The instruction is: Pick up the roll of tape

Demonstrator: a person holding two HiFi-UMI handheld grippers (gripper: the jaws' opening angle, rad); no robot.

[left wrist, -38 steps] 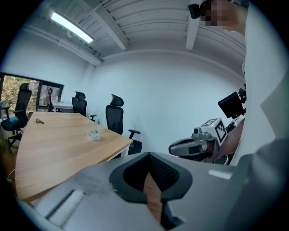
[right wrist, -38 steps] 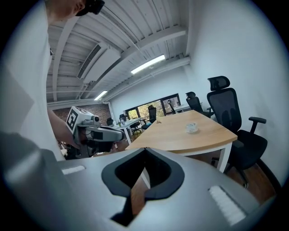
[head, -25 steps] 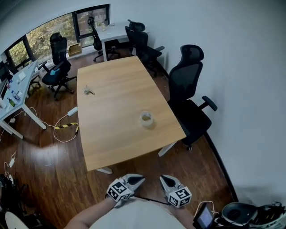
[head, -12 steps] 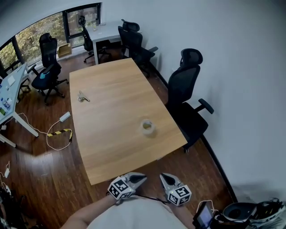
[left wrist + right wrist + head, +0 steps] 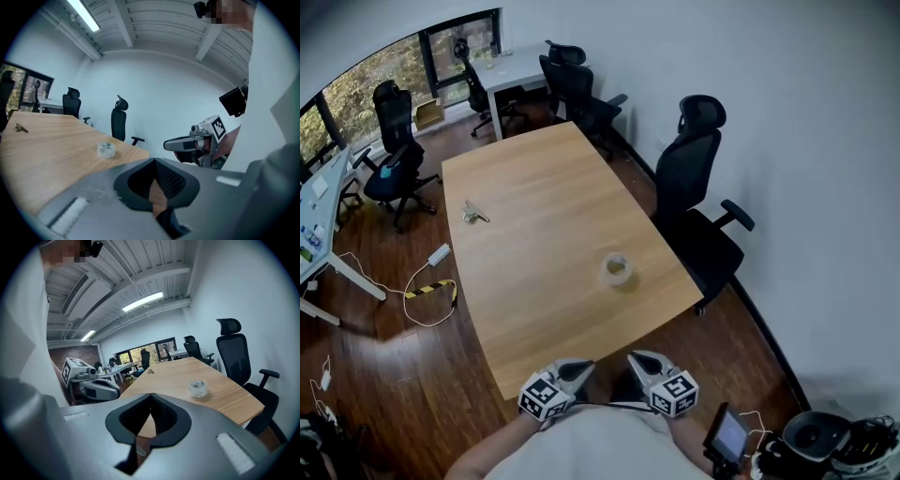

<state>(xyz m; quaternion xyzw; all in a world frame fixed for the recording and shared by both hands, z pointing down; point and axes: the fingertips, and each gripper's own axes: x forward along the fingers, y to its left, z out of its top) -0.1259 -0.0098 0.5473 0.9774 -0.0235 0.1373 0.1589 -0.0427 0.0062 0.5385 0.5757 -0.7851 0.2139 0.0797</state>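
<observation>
The roll of tape (image 5: 617, 270), pale and translucent, lies flat on the wooden table (image 5: 534, 187), toward its right side. Both grippers are held close to the person's body at the table's near edge, well short of the roll. The left gripper (image 5: 581, 370) is shut with nothing in it, and so is the right gripper (image 5: 637, 359). In the left gripper view the tape (image 5: 106, 149) sits ahead and left of the closed jaws (image 5: 154, 161). In the right gripper view the tape (image 5: 198, 388) lies ahead and right of the closed jaws (image 5: 150, 394).
A small bunch of keys (image 5: 474, 215) lies at the table's far left. A black office chair (image 5: 698, 187) stands at the table's right side, with more chairs (image 5: 572, 84) beyond the far end. A cable and power brick (image 5: 436, 272) lie on the floor at left.
The view has closed in on the table: its near edge now reaches the grippers, and the tape sits lower in the view. Both grippers stay shut and side by side.
</observation>
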